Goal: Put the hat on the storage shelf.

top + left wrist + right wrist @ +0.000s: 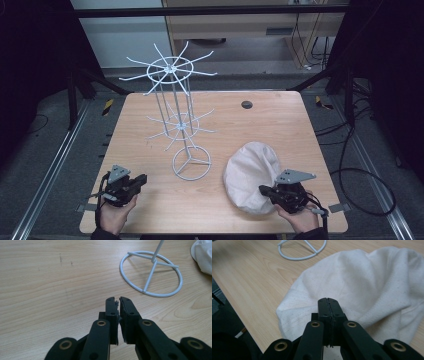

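Observation:
A white cloth bag (250, 172) lies crumpled on the wooden table at the front right; its folds spread ahead of the jaws (367, 282). My right gripper (262, 190) sits at the cloth's near edge, jaws pressed together (328, 301), with no fabric seen between them. A white wire hanging rack (180, 120) with two tiers of spokes stands mid-table on a ring base (151, 275). My left gripper (142, 179) rests at the front left, pointing toward that base, its jaws (117, 301) together but for a hairline gap and holding nothing.
The table (280, 125) has a small dark round spot (246, 104) near its far edge. Bare wood lies between the left gripper and the rack base. Cables (360, 170) trail on the floor to the right, and metal rails flank the table.

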